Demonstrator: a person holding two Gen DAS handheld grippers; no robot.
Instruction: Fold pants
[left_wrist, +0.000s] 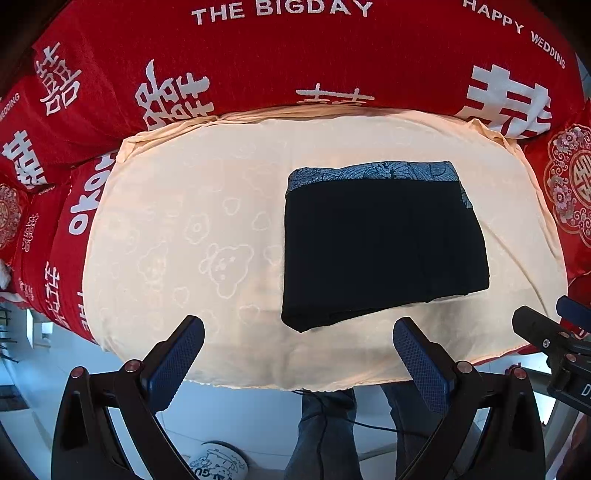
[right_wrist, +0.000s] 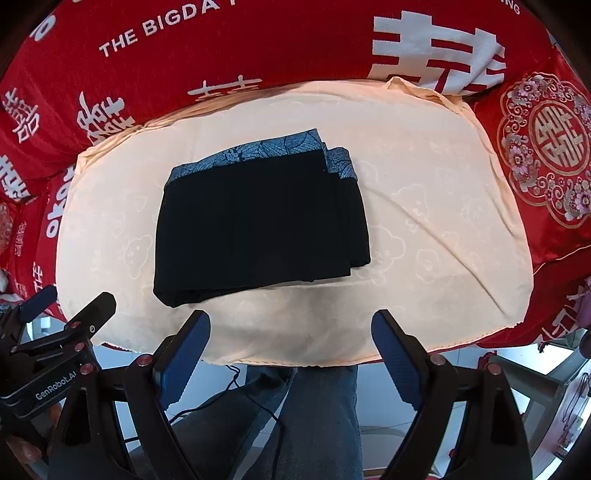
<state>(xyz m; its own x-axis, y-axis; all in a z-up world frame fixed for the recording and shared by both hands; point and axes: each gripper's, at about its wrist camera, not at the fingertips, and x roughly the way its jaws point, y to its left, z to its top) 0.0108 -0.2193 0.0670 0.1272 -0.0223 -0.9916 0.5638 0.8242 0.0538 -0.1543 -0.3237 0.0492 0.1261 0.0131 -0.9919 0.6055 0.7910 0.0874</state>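
Observation:
The black pants (left_wrist: 380, 243) lie folded into a compact rectangle on the cream cloth (left_wrist: 192, 229), with a blue patterned band along the far edge. In the right wrist view the pants (right_wrist: 258, 225) sit left of centre on the cloth (right_wrist: 424, 221). My left gripper (left_wrist: 298, 326) hangs open above the cloth's near edge, nothing between its blue pads. My right gripper (right_wrist: 291, 321) is open too, above the near edge just short of the pants, and empty. Each gripper shows at the other view's edge: right gripper (left_wrist: 554, 332), left gripper (right_wrist: 70, 314).
A red blanket (left_wrist: 295, 55) with white lettering surrounds the cream cloth on the far side and both flanks. A red embroidered cushion (right_wrist: 550, 147) lies at the right. The person's jeans-clad legs (right_wrist: 314, 413) and a black cable (right_wrist: 236, 391) are below the near edge, over a pale floor.

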